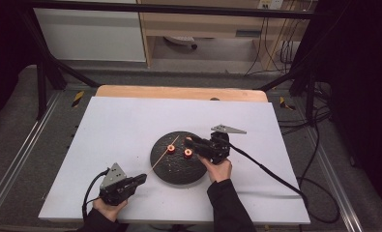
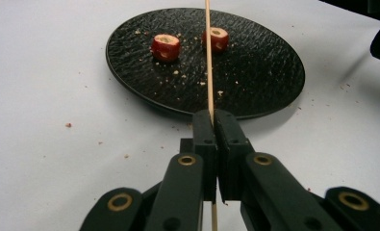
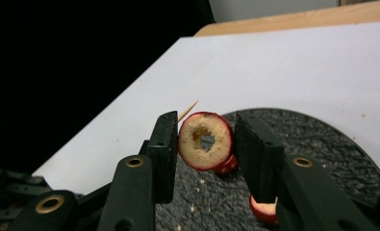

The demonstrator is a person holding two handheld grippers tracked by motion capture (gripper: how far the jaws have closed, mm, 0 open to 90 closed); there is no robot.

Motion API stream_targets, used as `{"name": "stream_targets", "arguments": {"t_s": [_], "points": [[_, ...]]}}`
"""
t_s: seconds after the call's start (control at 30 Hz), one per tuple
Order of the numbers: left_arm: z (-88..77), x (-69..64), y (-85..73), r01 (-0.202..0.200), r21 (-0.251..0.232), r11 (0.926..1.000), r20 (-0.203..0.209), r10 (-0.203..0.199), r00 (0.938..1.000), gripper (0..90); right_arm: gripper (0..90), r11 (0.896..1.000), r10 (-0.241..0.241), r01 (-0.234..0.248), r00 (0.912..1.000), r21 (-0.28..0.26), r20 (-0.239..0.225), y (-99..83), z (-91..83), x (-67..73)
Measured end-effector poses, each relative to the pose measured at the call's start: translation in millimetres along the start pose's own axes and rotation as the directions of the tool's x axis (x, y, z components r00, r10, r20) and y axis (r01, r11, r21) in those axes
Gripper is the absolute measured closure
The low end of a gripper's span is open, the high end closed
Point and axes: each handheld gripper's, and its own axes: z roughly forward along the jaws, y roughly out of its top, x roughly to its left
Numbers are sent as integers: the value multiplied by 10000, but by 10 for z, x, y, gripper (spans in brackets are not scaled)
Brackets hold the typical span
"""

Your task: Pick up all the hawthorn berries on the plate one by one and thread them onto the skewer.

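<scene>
Our left gripper (image 2: 211, 120) pinches the skewer (image 2: 209, 57), seemingly aimed at the cored fruit slice (image 3: 206, 140) clamped in our right gripper (image 3: 204, 144).

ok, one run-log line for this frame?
left gripper: shut on skewer | right gripper: shut on cored fruit piece | black plate: two fruit pieces | step: threading pending

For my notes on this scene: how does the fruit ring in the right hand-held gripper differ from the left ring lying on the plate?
Grip: the held ring is clamped in the right hand-held gripper; the plate ring lies free on the black plate. Pose: the held ring stands on edge; the plate ring lies flat, cut face up. Both have red skin, pale flesh.
</scene>
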Motion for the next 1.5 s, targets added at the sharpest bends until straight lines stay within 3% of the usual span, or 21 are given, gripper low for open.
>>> {"name": "stream_targets", "arguments": {"t_s": [0.37, 0.87, 0.93, 1.3, 1.5], "points": [[-4, 13, -4, 95, -65, 9999, -23, -96, 10000, 876, 619, 9888, 748, -772, 9969, -1278, -229, 49, 73, -35], [-1, 12, -2, 303, -250, 9992, 31, -302, 9995, 876, 620, 9526, 1638, -1718, 9851, -2511, -527, 42, 206, -85], [0, 10, 3, 413, -320, 9986, 45, -411, 9991, 876, 620, 9422, 1828, -1931, 9811, -2737, -629, 25, 233, -83], [54, -52, 20, 751, -505, 9959, 309, -736, 9968, 876, 620, 9202, 1948, -2093, 9778, -3307, -770, -16, 261, -62], [81, -85, 23, 830, -539, 9951, 427, -808, 9958, 877, 619, 9180, 1961, -2107, 9775, -3360, -771, -36, 278, -66]]}}
